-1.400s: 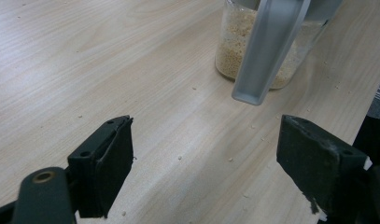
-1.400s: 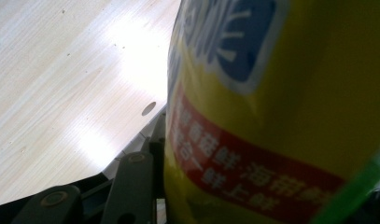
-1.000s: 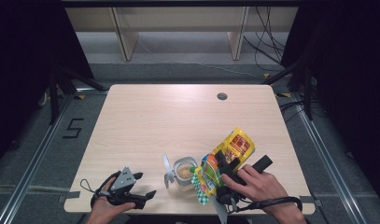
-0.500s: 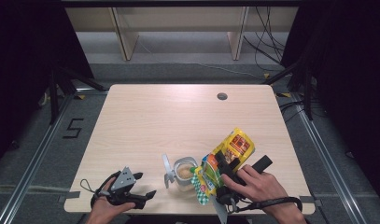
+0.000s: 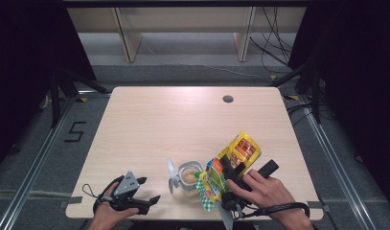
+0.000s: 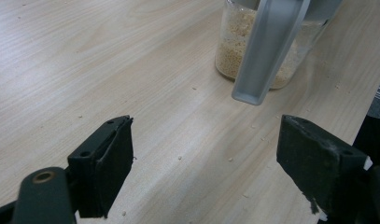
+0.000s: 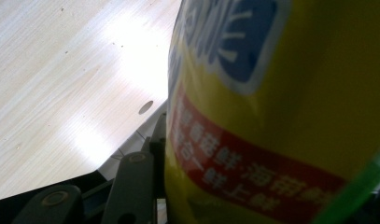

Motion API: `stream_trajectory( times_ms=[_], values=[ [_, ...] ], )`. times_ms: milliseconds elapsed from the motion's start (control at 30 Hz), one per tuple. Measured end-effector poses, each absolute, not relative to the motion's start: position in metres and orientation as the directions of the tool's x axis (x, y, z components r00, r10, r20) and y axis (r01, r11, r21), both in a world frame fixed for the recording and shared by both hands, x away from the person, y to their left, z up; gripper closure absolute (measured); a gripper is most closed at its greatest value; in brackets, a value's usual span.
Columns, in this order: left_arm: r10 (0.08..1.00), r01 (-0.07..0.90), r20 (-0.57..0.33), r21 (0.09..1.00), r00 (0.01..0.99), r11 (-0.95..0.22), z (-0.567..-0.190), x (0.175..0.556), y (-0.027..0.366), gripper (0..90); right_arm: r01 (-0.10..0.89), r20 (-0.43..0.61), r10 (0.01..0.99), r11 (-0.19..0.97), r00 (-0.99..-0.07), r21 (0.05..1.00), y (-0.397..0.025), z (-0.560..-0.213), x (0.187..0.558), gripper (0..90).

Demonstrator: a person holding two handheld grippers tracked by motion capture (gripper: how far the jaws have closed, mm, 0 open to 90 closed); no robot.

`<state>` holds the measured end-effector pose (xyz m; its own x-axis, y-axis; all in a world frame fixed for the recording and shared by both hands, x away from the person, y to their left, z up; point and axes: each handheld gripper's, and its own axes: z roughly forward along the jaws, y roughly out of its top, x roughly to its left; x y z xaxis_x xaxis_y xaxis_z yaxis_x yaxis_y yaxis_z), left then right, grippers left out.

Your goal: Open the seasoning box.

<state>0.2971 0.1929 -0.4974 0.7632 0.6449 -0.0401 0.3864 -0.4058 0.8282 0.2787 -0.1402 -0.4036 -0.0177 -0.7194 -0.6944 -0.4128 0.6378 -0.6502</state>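
Yellow snack bag (image 5: 235,160) clamped in right gripper (image 5: 231,173) near table's (image 5: 183,120) front edge, tilted over glass jar (image 5: 189,176), bag's print blurred close up, left gripper (image 5: 149,191) gaping, empty, jar's top cut off there.

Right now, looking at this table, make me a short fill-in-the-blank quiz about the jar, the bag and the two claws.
1. The right claw is shut on the yellow ____.
2. The snack bag is tipped over the glass ____, which holds pale grains.
3. The left claw has its jaws ____, with nothing between them.
4. The jar stands on the ____ table.

Missing words: bag; jar; open; wooden
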Motion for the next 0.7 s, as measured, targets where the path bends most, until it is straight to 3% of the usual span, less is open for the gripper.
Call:
stream_trajectory(
  times_ms=[100, 167, 567, 633, 700],
  values=[
    [0.646, 0.390, -0.041, 0.826, 0.763, -0.408, -0.4969, 0.2973, 0.1931, 18.2, -0.412, -0.641, -0.768, 0.582, 0.004, -0.701, -0.1369, -0.4014, 0.2782, 63.3],
    [0.652, 0.408, -0.045, 0.812, 0.757, -0.417, -0.4963, 0.2966, 0.1938, 18.2, -0.421, -0.678, -0.735, 0.612, 0.010, -0.669, -0.1368, -0.4004, 0.2769, 63.4],
    [0.652, 0.407, -0.045, 0.812, 0.757, -0.417, -0.4965, 0.2965, 0.1935, 18.2, -0.427, -0.649, -0.761, 0.588, -0.003, -0.687, -0.1376, -0.4006, 0.2801, 63.7],
    [0.634, 0.372, -0.004, 0.812, 0.773, -0.449, -0.4958, 0.2988, 0.1955, 18.2, -0.426, -0.678, -0.735, 0.615, -0.005, -0.664, -0.1385, -0.4010, 0.2795, 63.7],
    [0.646, 0.395, -0.033, 0.814, 0.763, -0.425, -0.4963, 0.2972, 0.1941, 18.2, -0.425, -0.674, -0.739, 0.611, -0.002, -0.668, -0.1384, -0.4002, 0.2796, 63.7]
  ],
)
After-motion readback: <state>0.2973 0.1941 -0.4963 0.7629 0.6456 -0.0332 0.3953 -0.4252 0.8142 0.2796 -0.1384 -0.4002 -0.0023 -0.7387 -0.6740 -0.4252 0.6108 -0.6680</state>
